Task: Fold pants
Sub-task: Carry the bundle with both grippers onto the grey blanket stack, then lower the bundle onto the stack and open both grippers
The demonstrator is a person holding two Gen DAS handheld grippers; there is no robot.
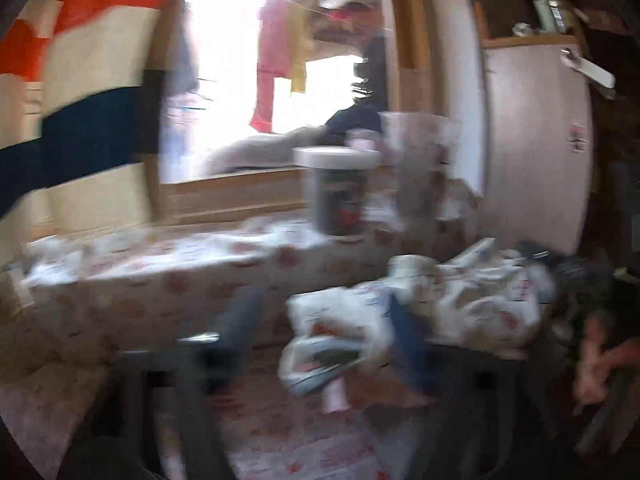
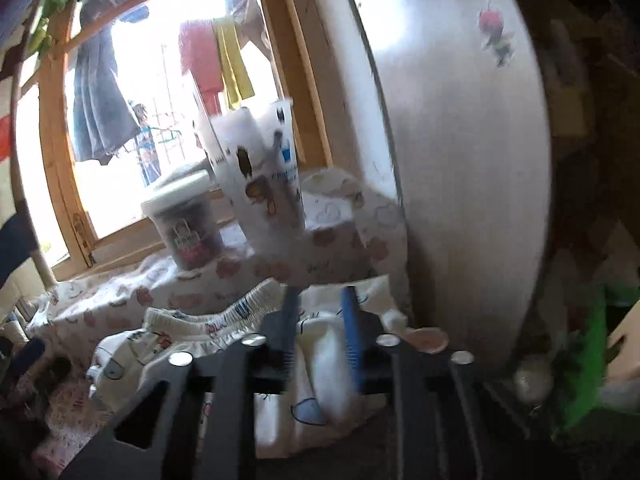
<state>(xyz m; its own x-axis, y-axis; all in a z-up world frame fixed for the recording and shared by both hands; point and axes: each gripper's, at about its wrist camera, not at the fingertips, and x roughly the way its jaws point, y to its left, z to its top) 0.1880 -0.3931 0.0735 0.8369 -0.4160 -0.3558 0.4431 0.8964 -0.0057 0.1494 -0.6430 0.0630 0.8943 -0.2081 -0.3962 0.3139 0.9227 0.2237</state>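
Pants, white with a small cartoon print, lie bunched on the tabletop in front of me, their ruffled elastic waistband running across the heap toward the jar and the tall printed cup behind. From my right wrist view, my right tongs stand over that cloth with the two blue pads a narrow gap apart; white fabric shows in the gap, but I cannot tell whether the pads actually press on it. The left view is badly smeared. In it the pants sit crumpled to the right on the patterned cover of the tabletop, and my left tongs are a dark blur, so I cannot tell their state, nor whether the cloth that seems to hang by one blue pad is gripped.

I judge the fold has not really begun: the garment is a heap, not flat. To do this step well, I should make sure each of my tongs has a single layer at the waistband, well apart, one toward each hip, then lift and shake so the legs fall straight before laying it down. Pinching deep into the bunch would catch several layers and leave a twisted fold. The jar and cup stand near behind the cloth, so I should draw the pants toward me, not push away.
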